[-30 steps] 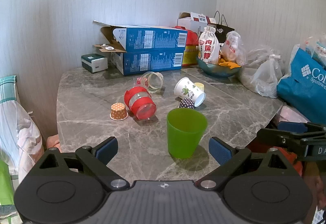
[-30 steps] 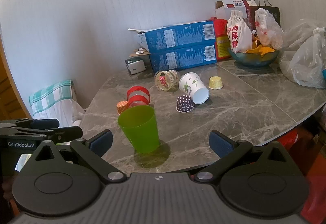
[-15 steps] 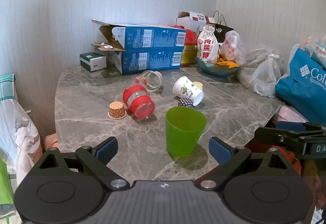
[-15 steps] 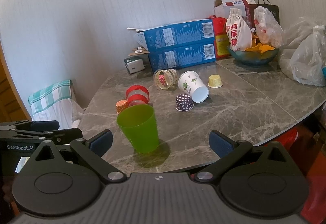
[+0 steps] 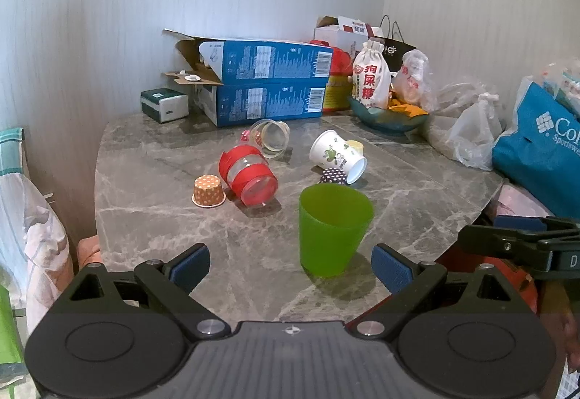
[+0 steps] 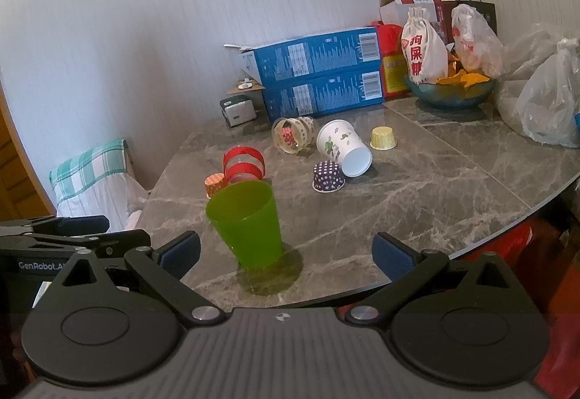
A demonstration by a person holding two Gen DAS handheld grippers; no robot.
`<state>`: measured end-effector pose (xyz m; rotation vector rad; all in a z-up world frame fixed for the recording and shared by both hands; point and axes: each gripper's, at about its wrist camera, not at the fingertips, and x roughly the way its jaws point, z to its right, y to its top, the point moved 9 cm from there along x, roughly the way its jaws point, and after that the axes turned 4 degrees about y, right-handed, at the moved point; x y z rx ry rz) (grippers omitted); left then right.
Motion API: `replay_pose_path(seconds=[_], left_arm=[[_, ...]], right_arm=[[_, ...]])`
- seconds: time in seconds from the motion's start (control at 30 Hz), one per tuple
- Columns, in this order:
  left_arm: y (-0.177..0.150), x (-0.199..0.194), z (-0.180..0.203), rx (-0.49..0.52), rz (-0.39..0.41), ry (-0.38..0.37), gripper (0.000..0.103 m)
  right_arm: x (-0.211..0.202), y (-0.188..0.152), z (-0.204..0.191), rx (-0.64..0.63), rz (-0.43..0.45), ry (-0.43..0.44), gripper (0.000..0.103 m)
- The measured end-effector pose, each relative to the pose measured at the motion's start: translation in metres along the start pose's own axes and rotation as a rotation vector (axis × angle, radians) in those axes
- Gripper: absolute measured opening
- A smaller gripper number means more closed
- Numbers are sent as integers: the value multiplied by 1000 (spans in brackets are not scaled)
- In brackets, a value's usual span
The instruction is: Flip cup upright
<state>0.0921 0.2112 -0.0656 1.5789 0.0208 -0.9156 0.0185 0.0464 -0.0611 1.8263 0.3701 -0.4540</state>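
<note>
A green cup (image 5: 333, 230) stands upright on the grey marble table (image 5: 152, 217); it also shows in the right wrist view (image 6: 246, 223). Behind it a red banded cup (image 5: 248, 174), a clear glass cup (image 5: 270, 141) and a white printed paper cup (image 5: 337, 156) lie on their sides. An orange dotted cup (image 5: 208, 190), a purple dotted cup (image 6: 327, 176) and a yellow cup (image 6: 383, 138) stand upside down. My left gripper (image 5: 290, 268) is open and empty, just short of the green cup. My right gripper (image 6: 286, 252) is open and empty, near the table edge.
Two stacked blue boxes (image 5: 264, 87), a small green-white box (image 5: 165, 105), a bowl with snacks (image 5: 388, 110), a cloth sack (image 5: 371, 79), plastic bags (image 5: 467, 130) and a blue bag (image 5: 540, 152) line the back and right. A chair with checked cloth (image 6: 90, 177) stands left.
Both grippers have drawn back slightly from the table; the view shifts a little. The green cup and the other cups have not moved.
</note>
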Motion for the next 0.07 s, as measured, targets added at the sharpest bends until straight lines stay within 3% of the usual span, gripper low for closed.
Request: replay_pose_path(seconds=[0.07], left_arm=[[-1,3,-6,-12,2,8,97]], right_arm=[[4,-1,0,5,-5,5,102]])
